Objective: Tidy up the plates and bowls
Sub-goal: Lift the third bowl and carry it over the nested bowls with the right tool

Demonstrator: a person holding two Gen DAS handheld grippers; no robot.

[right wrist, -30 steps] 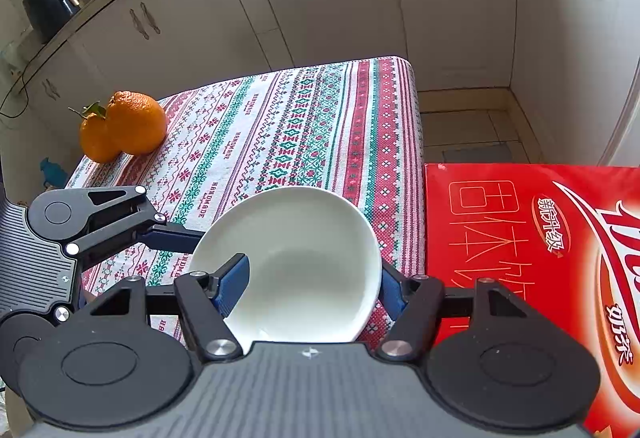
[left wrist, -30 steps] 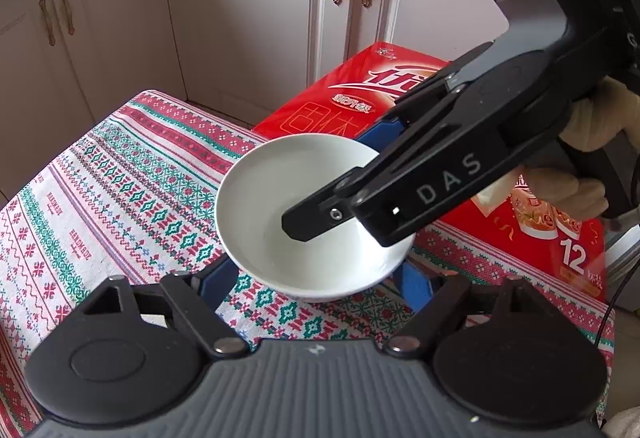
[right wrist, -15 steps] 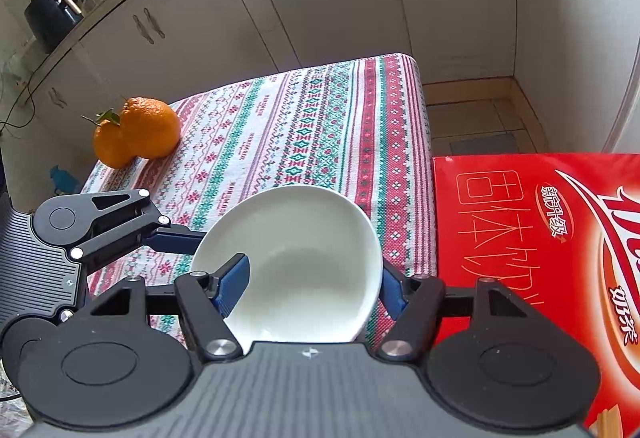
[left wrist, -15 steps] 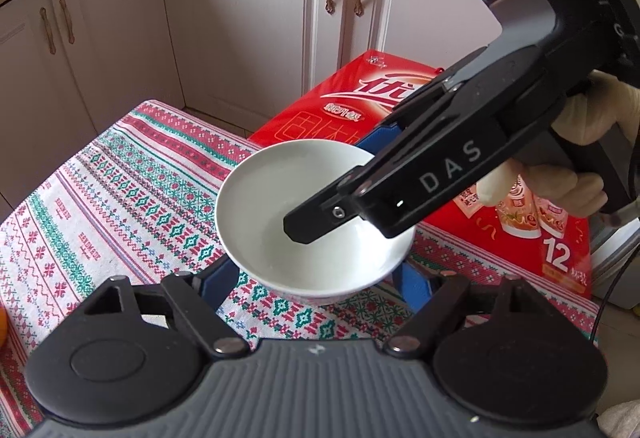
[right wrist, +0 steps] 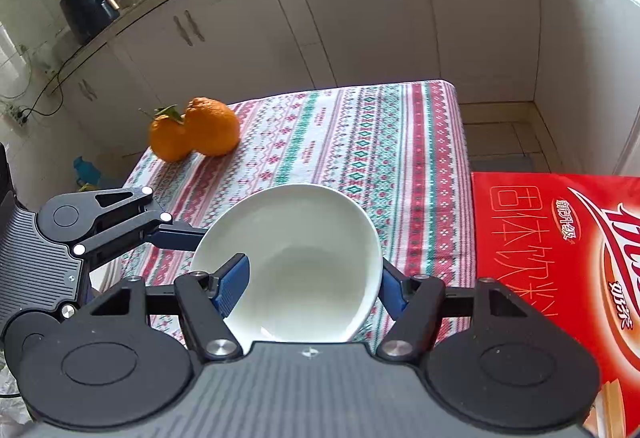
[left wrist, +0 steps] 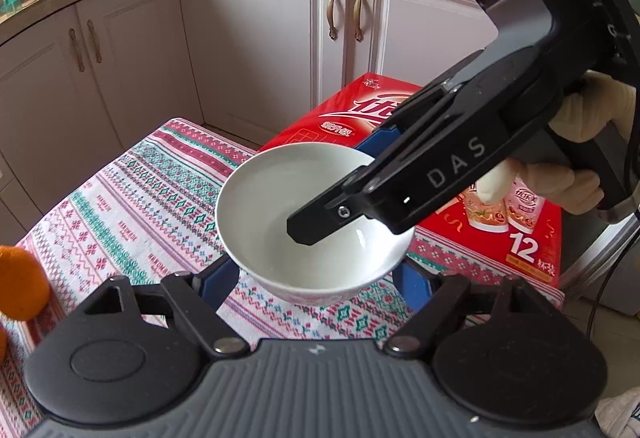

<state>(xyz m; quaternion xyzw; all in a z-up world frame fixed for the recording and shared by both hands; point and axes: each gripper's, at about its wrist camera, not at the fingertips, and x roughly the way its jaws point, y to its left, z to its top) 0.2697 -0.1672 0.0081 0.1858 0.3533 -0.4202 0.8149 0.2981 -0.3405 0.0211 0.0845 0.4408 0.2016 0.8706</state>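
A white bowl (left wrist: 272,222) (right wrist: 312,246) hangs a little above the patterned tablecloth (right wrist: 360,138), and both grippers hold it. My left gripper (left wrist: 316,278) has a blue finger against each side of the bowl below its rim. In the right wrist view one of its fingers (right wrist: 176,236) touches the bowl's left side. My right gripper (right wrist: 312,286) has its left finger inside the bowl and its right finger outside the wall. In the left wrist view, that gripper (left wrist: 344,186) reaches in from the upper right, held by a gloved hand (left wrist: 580,118).
Two oranges (right wrist: 196,132) sit near the table's far left edge; one orange (left wrist: 20,282) shows at the left wrist view's border. A red carton (right wrist: 560,258) (left wrist: 516,222) stands beside the table. White cabinets and tiled floor lie beyond.
Both grippers have risen with the bowl between them, so the table looks smaller and farther below. An orange has come into the left wrist view. Neither grip has changed.
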